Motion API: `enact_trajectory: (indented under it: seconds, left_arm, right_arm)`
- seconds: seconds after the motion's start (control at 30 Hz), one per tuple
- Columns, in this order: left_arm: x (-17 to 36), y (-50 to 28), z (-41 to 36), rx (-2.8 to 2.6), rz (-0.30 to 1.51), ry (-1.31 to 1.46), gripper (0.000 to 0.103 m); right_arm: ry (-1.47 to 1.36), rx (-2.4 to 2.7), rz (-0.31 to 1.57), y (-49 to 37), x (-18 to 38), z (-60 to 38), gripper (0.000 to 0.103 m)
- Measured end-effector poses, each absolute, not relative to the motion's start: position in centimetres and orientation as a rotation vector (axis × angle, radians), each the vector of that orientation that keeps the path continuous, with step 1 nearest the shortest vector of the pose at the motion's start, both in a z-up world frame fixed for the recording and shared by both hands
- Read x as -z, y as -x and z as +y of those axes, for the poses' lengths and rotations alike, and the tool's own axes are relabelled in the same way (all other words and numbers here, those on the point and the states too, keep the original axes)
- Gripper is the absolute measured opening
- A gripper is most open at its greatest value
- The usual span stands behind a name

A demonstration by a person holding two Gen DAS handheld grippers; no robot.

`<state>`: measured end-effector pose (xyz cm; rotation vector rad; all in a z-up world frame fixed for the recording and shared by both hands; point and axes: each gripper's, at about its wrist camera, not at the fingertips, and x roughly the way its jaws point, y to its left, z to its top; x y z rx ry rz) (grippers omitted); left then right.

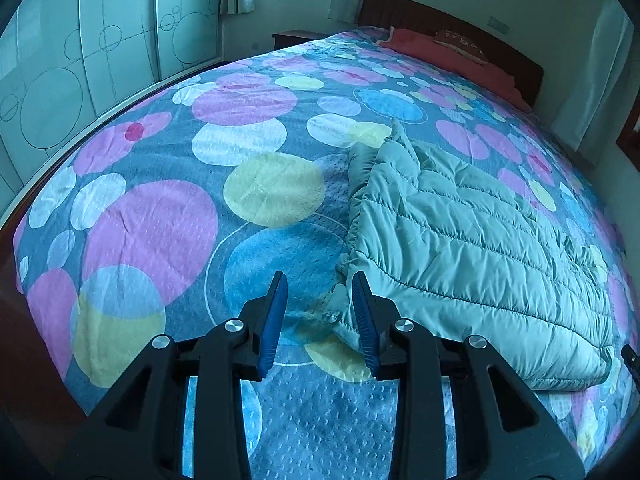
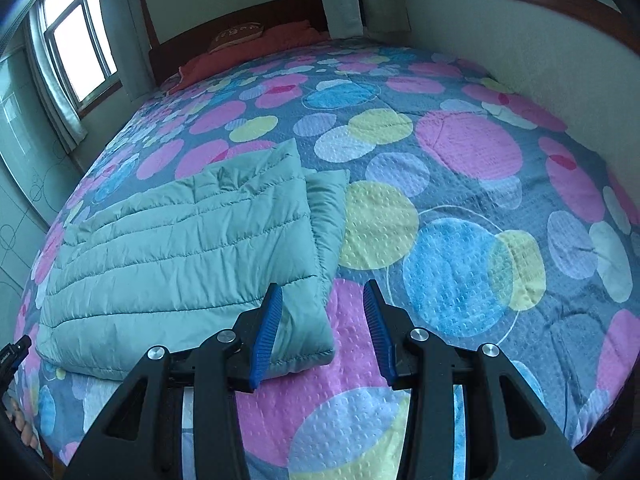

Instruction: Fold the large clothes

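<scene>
The folded jacket (image 1: 472,248) lies between both spread, empty grippers — right of the left gripper (image 1: 320,316), left of the right gripper (image 2: 322,320) — long axis running away from them.

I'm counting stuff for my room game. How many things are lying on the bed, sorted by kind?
Folded green quilted jacket: 1
Red blanket by the headboard: 1
Brown pillow with writing: 1
Total: 3, all lying on the spotted bedspread.
</scene>
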<state>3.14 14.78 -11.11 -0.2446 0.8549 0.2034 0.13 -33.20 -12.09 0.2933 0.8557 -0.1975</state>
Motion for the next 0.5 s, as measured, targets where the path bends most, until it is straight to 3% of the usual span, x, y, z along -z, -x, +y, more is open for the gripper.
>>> enact_trajectory:
  seconds: [0.5]
  left_arm:
    - [10.3,-6.5,12.5,-0.248,0.808,0.092,0.033]
  right_arm:
    - [-0.145,0.089,0.858,-4.8,11.5,-26.5,0.043]
